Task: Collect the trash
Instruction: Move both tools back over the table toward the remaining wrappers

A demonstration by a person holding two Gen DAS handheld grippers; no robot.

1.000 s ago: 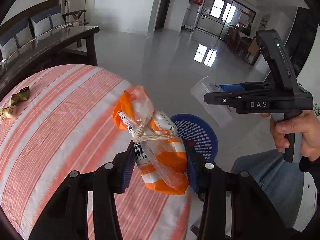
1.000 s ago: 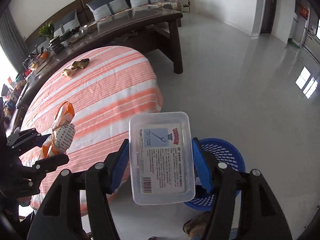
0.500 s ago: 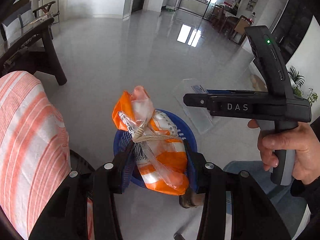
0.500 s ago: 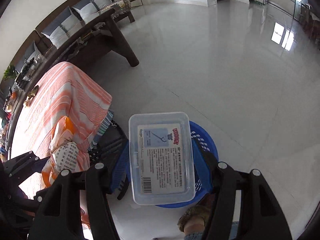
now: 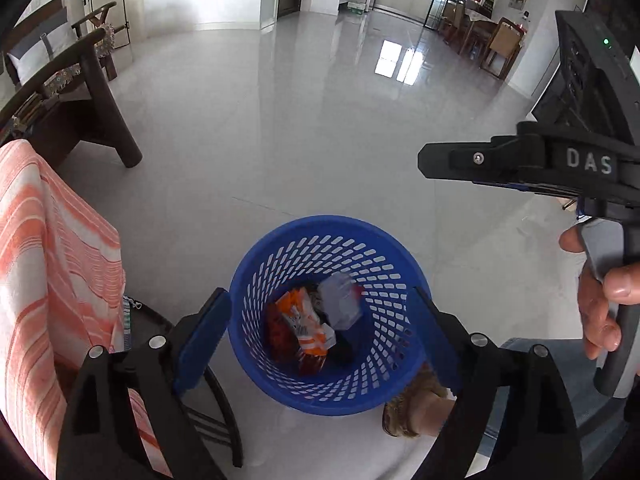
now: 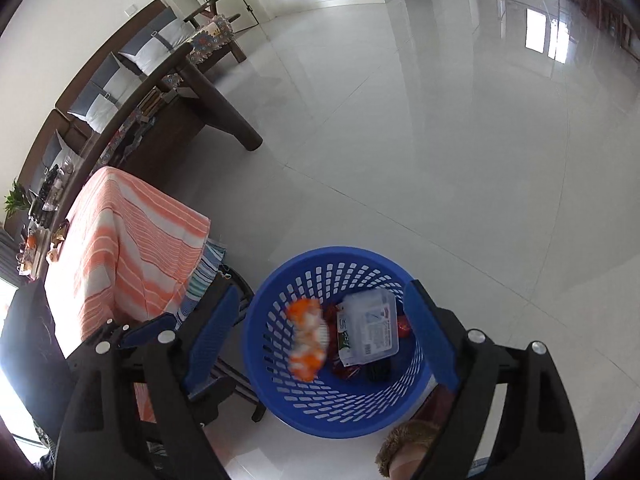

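Note:
A blue perforated basket (image 5: pixel 280 248) stands on the floor; it also shows in the right wrist view (image 6: pixel 280 280). Inside lie the orange and white snack bag (image 5: pixel 306 324) (image 6: pixel 307 336), blurred in the right wrist view, the clear plastic box (image 5: pixel 340 300) (image 6: pixel 370 330), and red wrappers. My left gripper (image 5: pixel 320 334) is open and empty above the basket. My right gripper (image 6: pixel 324 336) is open and empty above it too; its body shows at the right of the left wrist view (image 5: pixel 520 160).
The table with the orange striped cloth (image 5: pixel 48 264) (image 6: pixel 128 236) stands left of the basket. A dark wooden bench (image 6: pixel 192 92) and sofa are behind it. A slippered foot (image 5: pixel 412 412) is beside the basket. Glossy tiled floor (image 5: pixel 320 120) spreads beyond.
Both grippers opened over the basket. The snack bag and the plastic box dropped into it. Both views tilted down toward the basket.

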